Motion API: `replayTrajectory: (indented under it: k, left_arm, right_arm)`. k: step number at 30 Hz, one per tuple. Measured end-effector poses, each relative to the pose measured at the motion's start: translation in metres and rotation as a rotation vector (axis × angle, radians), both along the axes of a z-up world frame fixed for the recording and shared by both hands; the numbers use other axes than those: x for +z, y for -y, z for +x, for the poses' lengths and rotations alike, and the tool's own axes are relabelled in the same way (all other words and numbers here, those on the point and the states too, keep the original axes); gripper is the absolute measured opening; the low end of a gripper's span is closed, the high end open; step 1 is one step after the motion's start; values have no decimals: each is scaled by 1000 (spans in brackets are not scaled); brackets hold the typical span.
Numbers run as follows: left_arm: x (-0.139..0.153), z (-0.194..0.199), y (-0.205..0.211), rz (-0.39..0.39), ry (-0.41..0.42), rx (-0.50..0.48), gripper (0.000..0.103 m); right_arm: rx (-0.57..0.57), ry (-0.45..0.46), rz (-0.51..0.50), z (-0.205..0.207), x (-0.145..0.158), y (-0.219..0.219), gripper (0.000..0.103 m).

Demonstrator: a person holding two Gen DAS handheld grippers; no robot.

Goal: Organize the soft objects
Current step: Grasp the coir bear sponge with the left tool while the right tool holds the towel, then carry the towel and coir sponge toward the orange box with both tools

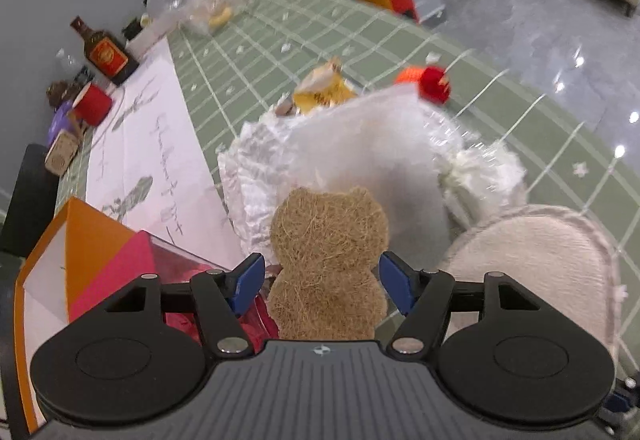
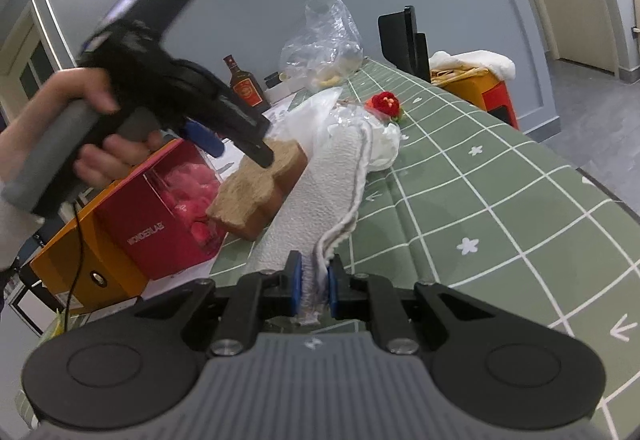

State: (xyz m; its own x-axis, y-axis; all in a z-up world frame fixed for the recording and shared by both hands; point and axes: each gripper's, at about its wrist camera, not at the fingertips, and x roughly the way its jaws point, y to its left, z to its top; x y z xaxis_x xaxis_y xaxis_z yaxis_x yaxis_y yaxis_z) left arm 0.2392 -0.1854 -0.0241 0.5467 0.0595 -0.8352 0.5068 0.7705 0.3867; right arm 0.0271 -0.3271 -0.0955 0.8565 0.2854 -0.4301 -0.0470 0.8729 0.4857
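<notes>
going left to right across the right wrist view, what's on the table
orange box → pink box → brown bear-shaped pad → white towel → red knitted flower

The left gripper [image 1: 322,282] covers the lower end of the bear-shaped fibre pad [image 1: 328,240]; whether its blue pads touch the sides is unclear. In the right wrist view the left hand [image 2: 80,128] is motion-blurred, its wrist cut by the frame edge. The white towel [image 2: 320,192] hides the table behind, and perhaps a second cloth.
</notes>
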Motion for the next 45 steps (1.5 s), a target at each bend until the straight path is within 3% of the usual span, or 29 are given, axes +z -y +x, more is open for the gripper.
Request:
replayTrajectory:
  k: [7, 10, 14, 18, 21, 22, 23, 35, 45]
  left_arm:
    - [-20, 14, 9, 35, -47, 31, 80]
    - [-30, 15, 11, 68, -45, 31, 78]
    - [-31, 14, 7, 39, -26, 38, 73]
    - [-28, 10, 3, 15, -8, 38, 72]
    - [-20, 4, -3, -13, 9, 33, 71]
    - [-16, 1, -5, -30, 16, 33, 71]
    - [-11, -2, -8, -51, 24, 35, 71]
    - [70, -61, -52, -377, 191, -76, 71]
    - [120, -98, -110, -537, 297, -55, 71]
  right_arm:
    - [4, -13, 28, 4, -6, 7, 12]
    - [-7, -35, 29, 8, -7, 8, 30]
    - [32, -38, 39, 16, -6, 6, 49]
    - [71, -58, 82, 27, -7, 2, 52]
    - [83, -61, 50, 30, -6, -5, 44]
    - [98, -76, 27, 31, -7, -8, 22]
    - [109, -82, 18, 32, -8, -10, 15]
    - [69, -33, 86, 8, 7, -1, 11]
    - [64, 34, 103, -6, 38, -8, 11]
